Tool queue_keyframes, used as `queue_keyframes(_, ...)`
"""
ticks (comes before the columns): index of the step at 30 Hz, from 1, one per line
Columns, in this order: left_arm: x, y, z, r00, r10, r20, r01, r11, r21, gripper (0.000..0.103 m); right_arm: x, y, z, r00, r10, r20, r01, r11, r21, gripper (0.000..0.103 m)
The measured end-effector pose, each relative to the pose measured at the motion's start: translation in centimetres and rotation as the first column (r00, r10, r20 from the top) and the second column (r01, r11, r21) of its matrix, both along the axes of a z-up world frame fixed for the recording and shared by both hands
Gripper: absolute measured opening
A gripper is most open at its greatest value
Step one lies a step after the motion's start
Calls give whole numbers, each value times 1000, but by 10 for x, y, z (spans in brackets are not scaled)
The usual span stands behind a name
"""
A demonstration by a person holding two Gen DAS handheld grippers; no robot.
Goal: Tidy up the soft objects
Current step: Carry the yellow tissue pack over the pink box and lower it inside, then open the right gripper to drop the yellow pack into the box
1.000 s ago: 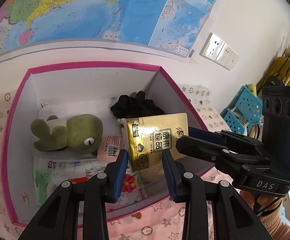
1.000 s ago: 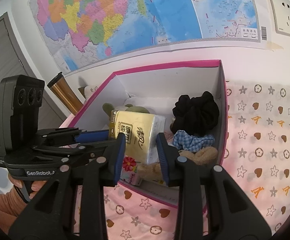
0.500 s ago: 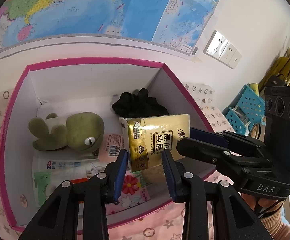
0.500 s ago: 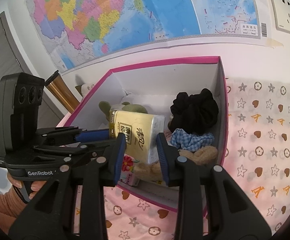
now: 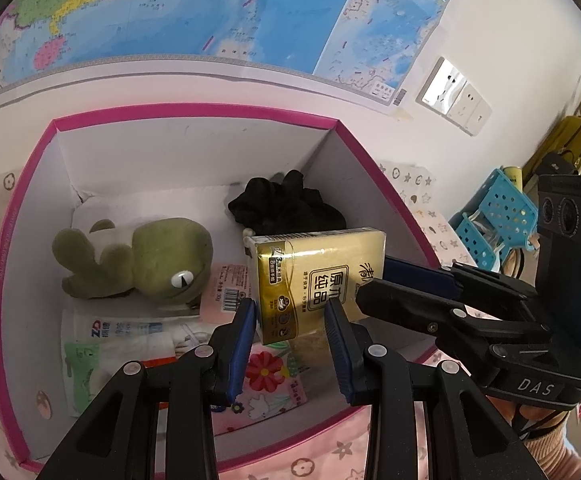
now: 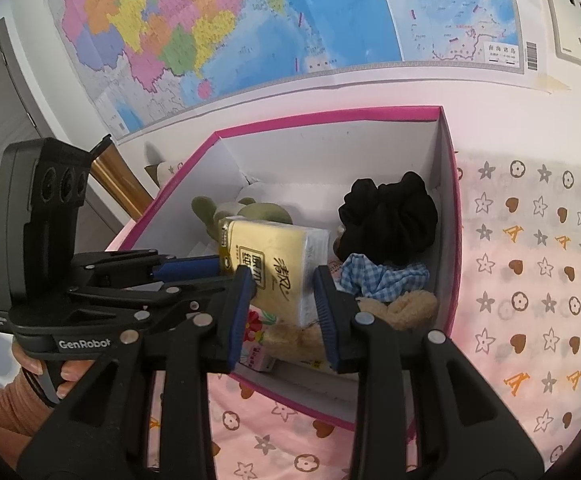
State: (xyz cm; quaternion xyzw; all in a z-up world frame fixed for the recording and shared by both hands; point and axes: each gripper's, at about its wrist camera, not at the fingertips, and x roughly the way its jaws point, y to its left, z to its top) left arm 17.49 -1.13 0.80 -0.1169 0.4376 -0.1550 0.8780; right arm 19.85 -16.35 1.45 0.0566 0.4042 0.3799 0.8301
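I have the left gripper [image 5: 288, 312] clenched on one end of the gold tissue pack [image 5: 314, 276], and the right gripper [image 6: 282, 292] is clamped on its other end. The pads of both press the wrapper, so the pack hangs between the two tools. Compared with a second ago, both grips look the same and the pack has hardly shifted. It still sits just above the pink box [image 5: 194, 114], over the near right part of its inside, and it is not yet resting on the contents.

Inside the box nothing has moved. The green frog plush [image 5: 150, 260] lies toward the box's left wall. The black fabric bundle [image 5: 286, 208] is in the far right corner. A flowered packet [image 5: 266, 376] lies on the box floor right under the pack. From the right wrist view I can also see a blue checked cloth [image 6: 382, 276] and a tan plush [image 6: 402, 308] against the box's right wall, just beside the pack.
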Motion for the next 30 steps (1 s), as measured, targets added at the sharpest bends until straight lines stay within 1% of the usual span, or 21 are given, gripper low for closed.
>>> queue_keyframes(22,13,3,-9,999,5,-47,-5,1000,-11,35,6,5,-5,1000,2,-22,-2,1000,-30,35)
queue_keyframes(30,19,4,-13,998,5,-66,-6,1000,-13,35,7,10,-6,1000,-7,-12,6,998,-58,36)
